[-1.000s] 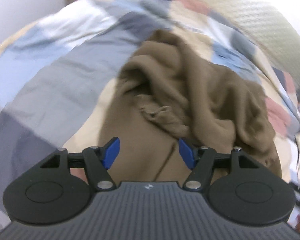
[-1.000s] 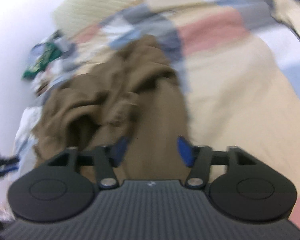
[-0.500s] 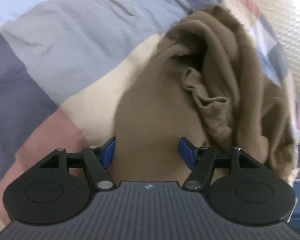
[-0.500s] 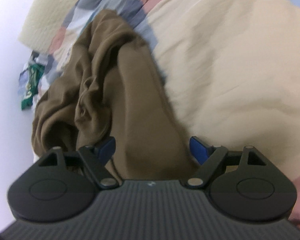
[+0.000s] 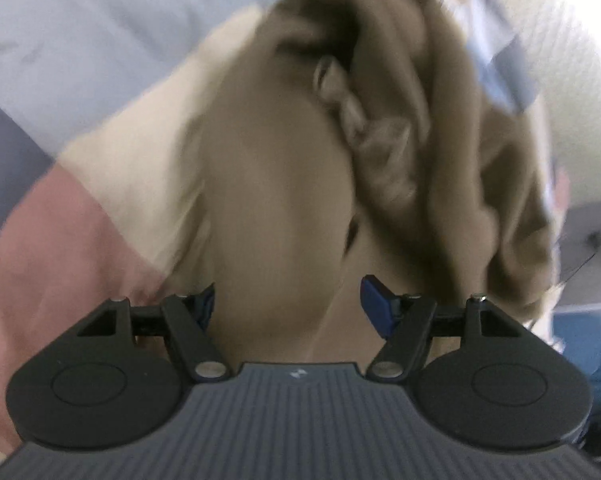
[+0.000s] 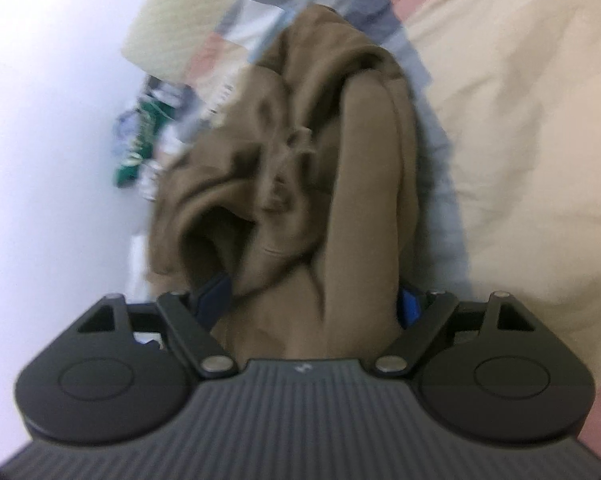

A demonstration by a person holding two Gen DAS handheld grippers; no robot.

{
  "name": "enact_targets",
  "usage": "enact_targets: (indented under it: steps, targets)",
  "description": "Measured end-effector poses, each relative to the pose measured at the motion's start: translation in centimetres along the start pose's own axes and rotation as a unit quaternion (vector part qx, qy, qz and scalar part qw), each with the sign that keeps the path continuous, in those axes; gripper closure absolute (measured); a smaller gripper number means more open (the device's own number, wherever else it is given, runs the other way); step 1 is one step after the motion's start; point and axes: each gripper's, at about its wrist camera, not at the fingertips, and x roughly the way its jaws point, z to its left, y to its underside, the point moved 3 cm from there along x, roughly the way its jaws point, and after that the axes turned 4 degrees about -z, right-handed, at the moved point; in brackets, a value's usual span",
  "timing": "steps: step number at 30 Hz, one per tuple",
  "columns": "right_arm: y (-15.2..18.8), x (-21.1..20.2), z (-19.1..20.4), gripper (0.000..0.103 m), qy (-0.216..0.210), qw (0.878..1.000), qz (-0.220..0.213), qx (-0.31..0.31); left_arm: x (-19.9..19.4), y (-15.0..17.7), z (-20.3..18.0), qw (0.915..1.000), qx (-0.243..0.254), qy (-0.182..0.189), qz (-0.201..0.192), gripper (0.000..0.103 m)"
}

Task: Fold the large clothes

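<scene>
One brown garment [image 5: 276, 200] lies crumpled on the patchwork bed [image 5: 100, 160], stretching lengthwise away from both tools. Left tool [image 5: 286, 304] and right tool [image 6: 314, 304] stand spread over its near end, pinching nothing.

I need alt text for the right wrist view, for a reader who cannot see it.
A crumpled brown garment lies on a patchwork bedcover, its near end between the open blue-tipped fingers of the right gripper. The gripper's black body fills the bottom of the blurred fisheye picture; a white wall is on the left.
</scene>
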Motion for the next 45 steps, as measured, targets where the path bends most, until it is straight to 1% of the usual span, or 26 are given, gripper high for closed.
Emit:
enact_targets:
  steps: [1,3,5,7,11,12,13,14,15,16,17,18,19,20,21,23,25,27,29,30,33,35,37,40,42,45]
  targets:
    - [0.0,0.4,-0.4,0.02,0.022,1.0,0.003,-0.003,0.5,0.4,-0.6,0.9996,0.019,-0.021,0.007,0.03]
    - [0.1,1.3,-1.1,0.02,0.054,0.998,0.017,-0.004,1.2,1.0,-1.5,0.9978,0.051,-0.039,0.018,0.03]
    - [0.6,2.4,-1.7,0.019,0.073,0.996,0.04,-0.013,1.5,1.7,-2.6,0.996,0.078,-0.028,0.033,0.03]
    - [0.8,3.3,-1.3,0.019,0.058,0.996,0.054,-0.026,1.4,2.4,-3.3,0.9946,0.091,-0.003,0.051,0.031]
    - [1.2,2.8,0.8,0.019,-0.023,0.997,0.058,-0.047,1.2,3.2,-4.4,0.9901,0.129,-0.023,0.05,0.034]
    - [1.4,2.8,1.2,0.019,-0.028,0.996,0.061,-0.057,1.1,3.4,-4.6,0.9887,0.139,-0.03,0.048,0.035]
    - [1.6,3.0,1.3,0.019,-0.018,0.995,0.066,-0.069,0.9,3.7,-5.0,0.987,0.15,-0.04,0.043,0.041]
    - [1.8,3.5,1.1,0.023,0.009,0.994,0.077,-0.079,0.9,3.8,-5.3,0.9859,0.156,-0.046,0.041,0.049]
    - [2.0,4.0,0.8,0.028,0.034,0.992,0.085,-0.087,0.7,3.9,-5.5,0.9849,0.161,-0.053,0.037,0.055]
    - [2.2,4.3,0.5,0.037,0.052,0.99,0.09,-0.093,0.5,4.0,-5.5,0.9849,0.16,-0.059,0.032,0.066]
    - [2.3,4.2,0.6,0.04,0.053,0.99,0.09,-0.098,0.2,3.9,-5.5,0.9854,0.156,-0.064,0.025,0.083]
    - [2.2,4.0,1.0,0.045,0.052,0.989,0.089,-0.106,-0.3,3.6,-5.4,0.986,0.152,-0.064,0.02,0.087]
    - [2.1,3.4,1.4,0.057,0.048,0.989,0.084,-0.109,-1.1,3.4,-5.4,0.9889,0.142,-0.041,0.015,0.089]
    - [1.9,2.9,1.5,0.075,0.038,0.991,0.08,-0.1,-2.0,2.9,-5.2,0.9906,0.135,-0.023,0.007,0.09]
    - [1.4,2.0,1.4,0.076,0.015,0.994,0.074,-0.077,-3.2,2.6,-5.2,0.9922,0.124,0.0,-0.003,0.09]
    - [0.0,0.4,1.6,0.081,-0.036,0.997,0.056,-0.044,-5.5,1.3,-4.6,0.9936,0.101,0.049,-0.013,0.091]
    - [-1.3,-1.4,2.0,0.082,-0.081,0.996,0.034,-0.02,-8.0,-0.1,-4.3,0.9916,0.065,0.109,-0.022,0.091]
    - [-2.9,-3.0,2.5,0.085,-0.126,0.992,0.009,0.006,-10.1,-1.9,-4.6,0.9858,0.044,0.157,-0.038,0.092]
    - [-5.2,-4.8,3.4,0.089,-0.169,0.985,-0.025,0.018,-11.3,-3.5,-5.3,0.9799,0.02,0.193,-0.049,0.093]
    - [-6.5,-5.4,3.9,0.089,-0.173,0.984,-0.034,0.019,-11.7,-4.4,-6.0,0.9763,0.008,0.211,-0.049,0.093]
    - [-10.4,-4.4,6.5,0.09,-0.159,0.986,-0.041,-0.014,-11.1,-8.3,-8.8,0.9692,0.0,0.24,-0.055,0.093]
    - [-13.4,-3.1,7.7,0.09,-0.151,0.987,-0.05,-0.011,-10.1,-11.2,-10.5,0.9653,-0.022,0.254,-0.058,0.092]
    - [-16.8,-1.4,9.0,0.09,-0.148,0.987,-0.069,-0.007,-9.0,-14.3,-12.6,0.9622,-0.021,0.262,-0.072,0.092]
    - [-21.2,2.5,9.9,0.09,-0.137,0.986,-0.094,0.018,-7.3,-19.2,-14.4,0.9569,-0.041,0.274,-0.087,0.092]
    - [-23.9,5.8,10.0,0.09,-0.124,0.985,-0.109,0.042,-5.2,-22.8,-15.3,0.9544,-0.057,0.276,-0.099,0.091]
    - [-27.5,11.6,9.9,0.089,-0.094,0.986,-0.125,0.062,-1.2,-27.7,-16.4,0.9545,-0.061,0.269,-0.115,0.09]
